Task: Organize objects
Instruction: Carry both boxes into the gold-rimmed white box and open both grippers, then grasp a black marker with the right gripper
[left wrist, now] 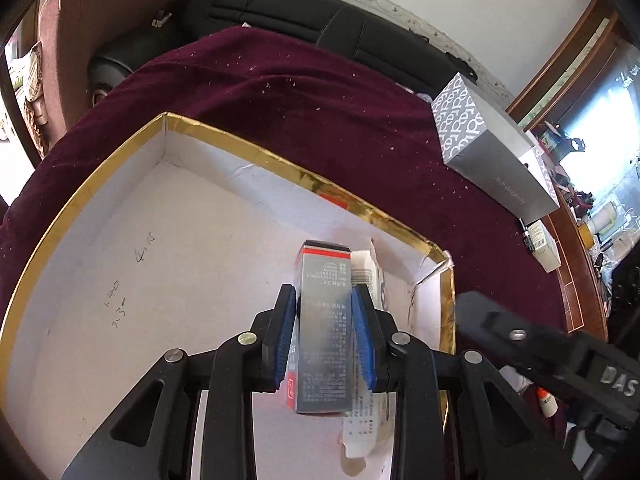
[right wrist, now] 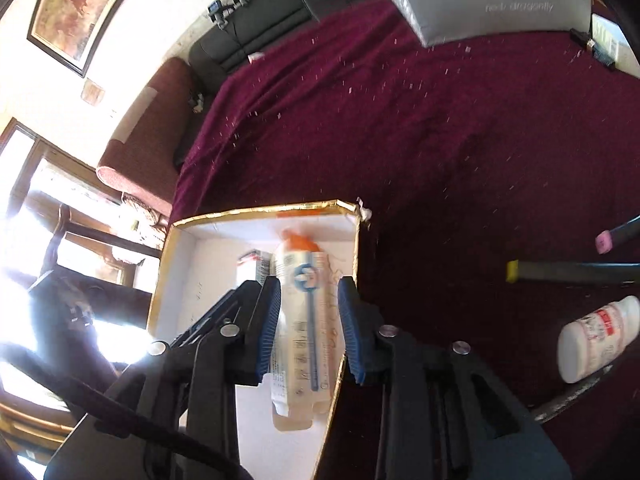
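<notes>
The left gripper grips a grey carton over the gold-rimmed tray; it is best lowered flat beside the white tube before the pads let go. The right gripper stands open around this tube, with a gap at the right pad, so I judge the tube already rests in the tray. The tray lies on a dark red velvet cloth; a black sofa stands behind, and a white pill bottle waits nearby.

The table wears a rough maroon cloth, and the matt white cardboard tray has a glossy gold foil rim.
</notes>
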A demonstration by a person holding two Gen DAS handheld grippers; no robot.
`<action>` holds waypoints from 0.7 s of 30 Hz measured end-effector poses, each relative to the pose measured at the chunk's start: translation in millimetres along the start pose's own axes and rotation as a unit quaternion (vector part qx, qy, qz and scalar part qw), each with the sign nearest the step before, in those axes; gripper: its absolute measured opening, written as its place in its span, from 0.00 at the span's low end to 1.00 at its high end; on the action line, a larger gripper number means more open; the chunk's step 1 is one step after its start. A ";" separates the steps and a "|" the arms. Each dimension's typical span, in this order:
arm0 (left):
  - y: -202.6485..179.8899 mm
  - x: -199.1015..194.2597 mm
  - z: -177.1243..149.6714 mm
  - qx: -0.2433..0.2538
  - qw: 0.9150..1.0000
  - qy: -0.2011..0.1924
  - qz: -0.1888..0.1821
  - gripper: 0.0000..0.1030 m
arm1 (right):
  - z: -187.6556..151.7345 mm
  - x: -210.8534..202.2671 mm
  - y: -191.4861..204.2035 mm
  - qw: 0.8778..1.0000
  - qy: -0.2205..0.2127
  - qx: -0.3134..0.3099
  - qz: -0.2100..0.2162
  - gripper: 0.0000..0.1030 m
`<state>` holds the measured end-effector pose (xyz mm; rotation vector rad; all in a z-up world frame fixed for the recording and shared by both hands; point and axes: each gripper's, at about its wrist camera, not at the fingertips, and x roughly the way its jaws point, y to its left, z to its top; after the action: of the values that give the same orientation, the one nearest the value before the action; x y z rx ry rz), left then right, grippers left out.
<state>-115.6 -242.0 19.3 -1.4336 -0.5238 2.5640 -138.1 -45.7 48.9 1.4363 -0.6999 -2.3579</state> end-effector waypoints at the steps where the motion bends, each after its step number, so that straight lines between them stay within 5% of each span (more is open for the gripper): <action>1: 1.0 -2.4 0.1 0.003 1.000 0.004 0.000 0.24 | -1.3 -8.2 -1.2 1.000 -0.007 -0.002 0.002 0.31; 6: 15.1 -30.9 -12.7 0.051 0.998 -0.026 0.035 0.27 | -19.9 -52.9 -4.3 0.999 -0.036 -0.038 0.015 0.47; 8: 27.0 -34.6 -20.9 0.031 0.998 -0.040 0.043 0.31 | -31.2 -73.8 -10.3 0.997 -0.051 -0.051 0.022 0.51; 12: 49.4 -28.9 -37.0 -0.065 0.998 -0.016 0.004 0.31 | -41.6 -91.9 -21.6 0.996 -0.064 -0.045 0.033 0.50; 21: 24.4 -39.6 -65.0 -0.066 0.997 -0.028 -0.021 0.31 | -56.4 -133.8 -35.7 0.993 -0.093 -0.050 0.054 0.53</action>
<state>-38.7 -262.0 10.3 -1.3768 -0.7368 2.5868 -26.4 34.5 107.6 1.1190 -0.6755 -2.4269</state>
